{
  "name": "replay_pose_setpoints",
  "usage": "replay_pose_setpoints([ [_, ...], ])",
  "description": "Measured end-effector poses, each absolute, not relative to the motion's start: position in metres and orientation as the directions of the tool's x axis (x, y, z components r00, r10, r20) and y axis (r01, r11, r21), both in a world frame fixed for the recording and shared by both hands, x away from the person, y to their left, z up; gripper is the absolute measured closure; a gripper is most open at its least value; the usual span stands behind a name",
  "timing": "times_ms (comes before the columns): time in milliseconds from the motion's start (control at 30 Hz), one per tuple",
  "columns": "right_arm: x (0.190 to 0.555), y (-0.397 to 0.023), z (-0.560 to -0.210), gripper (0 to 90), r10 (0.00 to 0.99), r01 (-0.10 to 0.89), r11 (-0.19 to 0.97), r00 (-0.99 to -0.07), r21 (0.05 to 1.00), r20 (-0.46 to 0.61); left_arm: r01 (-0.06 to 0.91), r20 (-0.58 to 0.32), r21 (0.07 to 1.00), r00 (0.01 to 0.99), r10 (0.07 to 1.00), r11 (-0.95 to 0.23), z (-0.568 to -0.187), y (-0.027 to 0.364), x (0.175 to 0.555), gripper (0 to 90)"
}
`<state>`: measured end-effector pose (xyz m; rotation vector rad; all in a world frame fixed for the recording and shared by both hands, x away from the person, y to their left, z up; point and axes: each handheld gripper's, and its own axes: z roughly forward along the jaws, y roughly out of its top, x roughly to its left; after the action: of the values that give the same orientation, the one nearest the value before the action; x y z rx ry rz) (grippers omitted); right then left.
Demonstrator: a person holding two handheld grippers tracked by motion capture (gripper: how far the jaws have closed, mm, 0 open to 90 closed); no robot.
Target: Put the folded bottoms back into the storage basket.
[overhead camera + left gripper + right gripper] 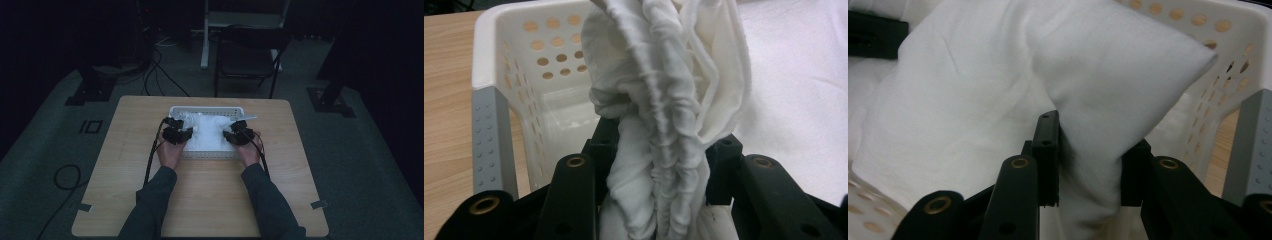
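**Both grippers clamp the white cloth in the basket**

We see a wooden table (200, 200) with a white perforated basket (206, 111) standing on its far half. A white cloth (207, 132) fills the basket and lies heaped up to its rim.

The left gripper (176, 134) sits over the left end of the basket. In the left gripper view its jaws press in on a gathered, wrinkled bunch of the cloth (659, 125), which rises between them in tight folds. Behind that bunch we see the basket's corner with its round holes (549, 60) and a grey handle strip (491, 140) on the rim, with the table beside it.

The right gripper (239, 136) sits over the right end of the basket. In the right gripper view its jaws pinch a smooth fold of the cloth (1088, 150), and above them the fold stands up into a blunt point near the basket wall (1248, 35).

We see both hands, in dark sleeves (155, 200), reaching in from the near edge of the table. A dark chair (247, 55) stands on the floor beyond the table.
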<state>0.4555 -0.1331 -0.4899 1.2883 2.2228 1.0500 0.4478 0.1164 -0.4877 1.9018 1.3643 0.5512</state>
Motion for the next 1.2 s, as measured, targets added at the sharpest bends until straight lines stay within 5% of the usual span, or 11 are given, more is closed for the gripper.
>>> replay_pose_setpoints([
  [633, 0.451, -0.143, -0.475, 46.9, 0.886, 0.571, 0.282, -0.463, 0.771, 0.019, 0.608, -0.048, 0.781, 0.285, 0.957, -0.142, -0.482, 0.134, 0.441, 40.1],
  [933, 0.442, -0.147, -0.462, 47.4, 0.879, 0.530, 0.281, -0.477, 0.800, 0.007, 0.576, -0.055, 0.804, 0.318, 0.946, -0.147, -0.470, 0.150, 0.432, 59.4],
  [1200, 0.426, -0.154, -0.458, 47.7, 0.873, 0.504, 0.290, -0.487, 0.814, -0.009, 0.557, -0.081, 0.819, 0.348, 0.934, -0.136, -0.468, 0.159, 0.420, 59.4],
])
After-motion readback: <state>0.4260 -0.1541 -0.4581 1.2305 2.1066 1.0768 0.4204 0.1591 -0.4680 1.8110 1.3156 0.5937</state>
